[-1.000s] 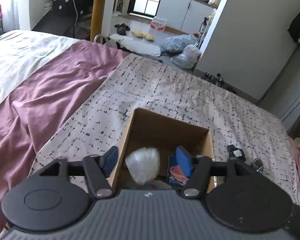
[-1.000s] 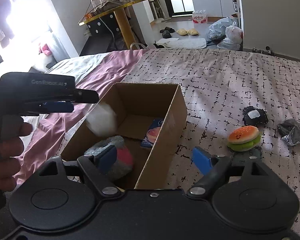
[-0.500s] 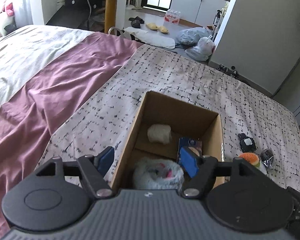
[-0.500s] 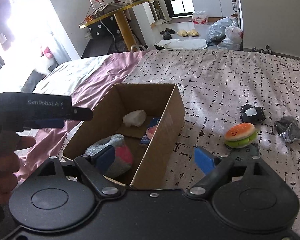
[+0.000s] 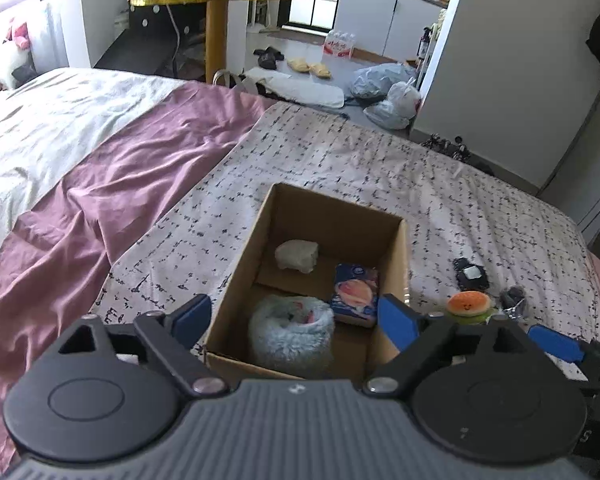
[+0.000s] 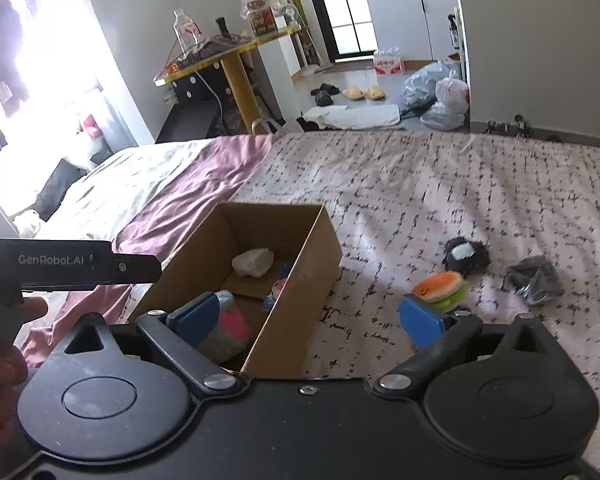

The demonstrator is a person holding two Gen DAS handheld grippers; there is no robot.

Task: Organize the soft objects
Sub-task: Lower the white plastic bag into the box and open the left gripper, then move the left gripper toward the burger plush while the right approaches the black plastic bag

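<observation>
An open cardboard box (image 5: 396,248) (image 6: 316,264) stands on the patterned bedspread. Inside lie a white soft lump (image 5: 297,255) (image 6: 253,262), a fluffy grey-and-pink plush (image 5: 291,328) (image 6: 228,330) and a blue tissue pack (image 5: 355,294). A burger plush (image 5: 469,305) (image 6: 440,289), a black plush (image 5: 470,276) (image 6: 466,255) and a dark crumpled object (image 6: 534,278) lie on the bed right of the box. My left gripper (image 5: 296,318) is open and empty, above the box's near end. My right gripper (image 6: 308,316) is open and empty, over the box's right wall, near the burger.
A purple sheet (image 5: 112,200) and a white cover (image 5: 52,120) lie left of the box. The bed's far edge drops to a floor with bags (image 5: 388,96), slippers and a yellow table (image 5: 216,4). A grey wall (image 5: 500,60) stands beyond on the right.
The white lump has dropped from my left gripper into the box. The left gripper has pulled back and risen from the box. The right gripper has shifted a little toward the burger plush.
</observation>
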